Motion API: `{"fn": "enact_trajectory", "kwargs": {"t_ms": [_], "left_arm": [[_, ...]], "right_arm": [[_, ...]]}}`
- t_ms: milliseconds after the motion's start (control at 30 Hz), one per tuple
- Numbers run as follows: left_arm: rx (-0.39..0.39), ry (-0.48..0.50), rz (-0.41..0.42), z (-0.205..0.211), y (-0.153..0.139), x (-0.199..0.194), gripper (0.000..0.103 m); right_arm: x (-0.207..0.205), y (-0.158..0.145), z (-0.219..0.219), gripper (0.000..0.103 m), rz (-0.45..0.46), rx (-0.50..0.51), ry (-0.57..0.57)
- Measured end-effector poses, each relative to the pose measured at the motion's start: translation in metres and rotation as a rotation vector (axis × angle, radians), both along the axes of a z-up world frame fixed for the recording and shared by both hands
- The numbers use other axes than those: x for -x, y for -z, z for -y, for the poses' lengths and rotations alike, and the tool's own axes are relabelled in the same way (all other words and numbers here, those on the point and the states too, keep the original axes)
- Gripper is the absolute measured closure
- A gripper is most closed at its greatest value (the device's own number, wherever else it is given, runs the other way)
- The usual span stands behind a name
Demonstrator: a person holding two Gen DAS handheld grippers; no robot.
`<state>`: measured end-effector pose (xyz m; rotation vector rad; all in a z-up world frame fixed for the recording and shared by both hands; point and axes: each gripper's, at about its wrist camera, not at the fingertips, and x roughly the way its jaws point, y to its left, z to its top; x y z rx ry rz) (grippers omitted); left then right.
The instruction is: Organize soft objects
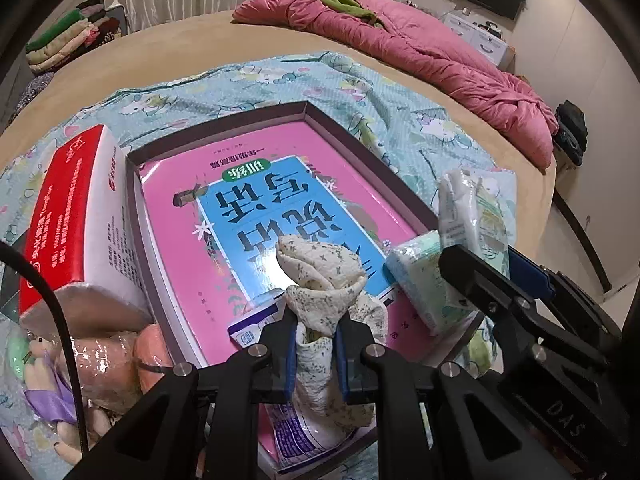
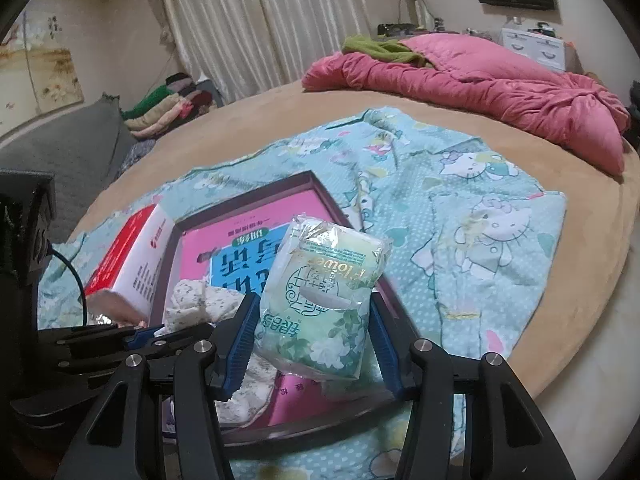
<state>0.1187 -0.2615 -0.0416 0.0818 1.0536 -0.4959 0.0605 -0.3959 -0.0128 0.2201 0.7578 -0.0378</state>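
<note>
Above the near end of the tray (image 1: 224, 114), left gripper (image 1: 316, 354) clamps the floral cloth (image 1: 320, 276), long axis running far; right gripper (image 2: 312, 344), just right, brackets the tissue pack (image 2: 320, 296)

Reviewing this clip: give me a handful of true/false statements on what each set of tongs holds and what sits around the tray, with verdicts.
1. The left tongs are clamped on a floral cloth. True.
2. The right tongs hold a red box. False: they hold a tissue pack; the red and white box stands beside the tray.
3. A pink book lies in the dark-rimmed tray. True.
4. The tray rests on bare wood. False: it sits on a Hello Kitty sheet.
5. The pink quilt covers the tray. False: it lies bunched at the bed's far side.
</note>
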Motion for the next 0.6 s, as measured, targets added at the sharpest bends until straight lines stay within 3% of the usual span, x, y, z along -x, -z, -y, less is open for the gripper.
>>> {"fn": "enact_trajectory", "kwargs": {"t_ms": [267, 600], "left_arm": [[-0.032, -0.020, 0.004, -0.004, 0.008, -0.005, 0.087], [-0.013, -0.048, -0.011, -0.015, 0.013, -0.007, 0.086]], "right_arm": [[-0.009, 0.012, -0.005, 0.048, -0.058, -0.012, -0.035], [-0.018, 0.022, -0.019, 0.047, -0.115, 0.020, -0.093]]}}
